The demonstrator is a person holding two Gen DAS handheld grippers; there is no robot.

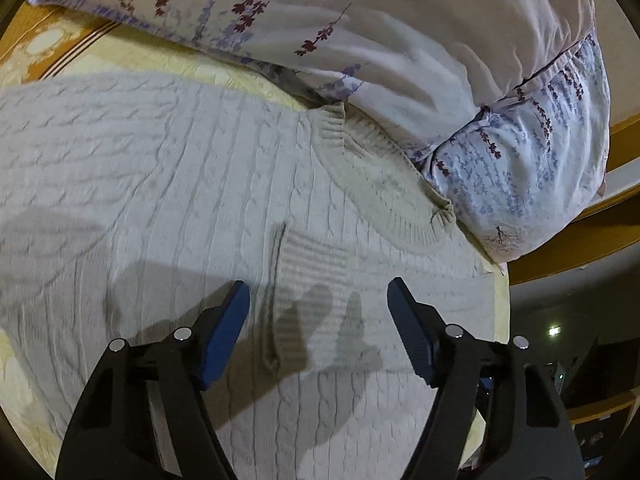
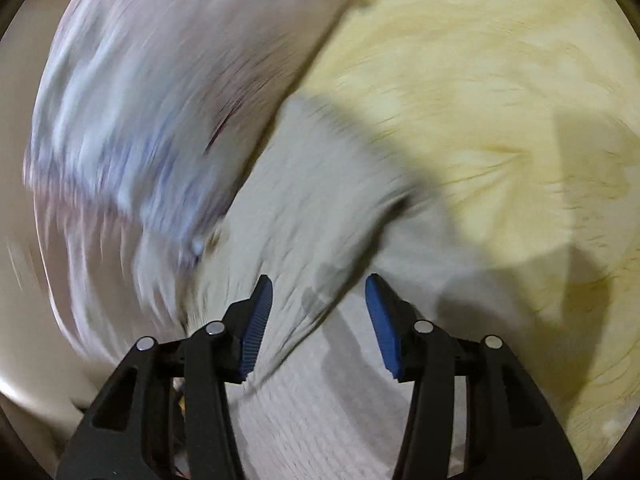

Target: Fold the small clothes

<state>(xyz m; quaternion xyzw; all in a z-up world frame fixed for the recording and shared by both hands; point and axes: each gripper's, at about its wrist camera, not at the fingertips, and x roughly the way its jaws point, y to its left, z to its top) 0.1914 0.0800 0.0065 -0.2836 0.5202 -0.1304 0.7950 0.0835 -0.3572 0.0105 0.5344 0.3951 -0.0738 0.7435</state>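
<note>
I have the cream cable-knit sweater [image 1: 180,168] spread on the yellow bedspread [image 2: 480,80], collar against the floral pillow [image 1: 500,80]. My left gripper [image 1: 319,304] hovers part-open and empty, straddling the sleeve cuff [image 1: 308,280] folded across the sweater's chest. My right gripper [image 2: 319,300], also part-open and empty, hangs over the sweater's blurred edge. I judge the next fold pending: lower, then pinch cloth.

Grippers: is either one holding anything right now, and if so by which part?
Nothing is held. The left gripper stands open above the sweater cuff; the right gripper is open too, over blurred knit.
</note>
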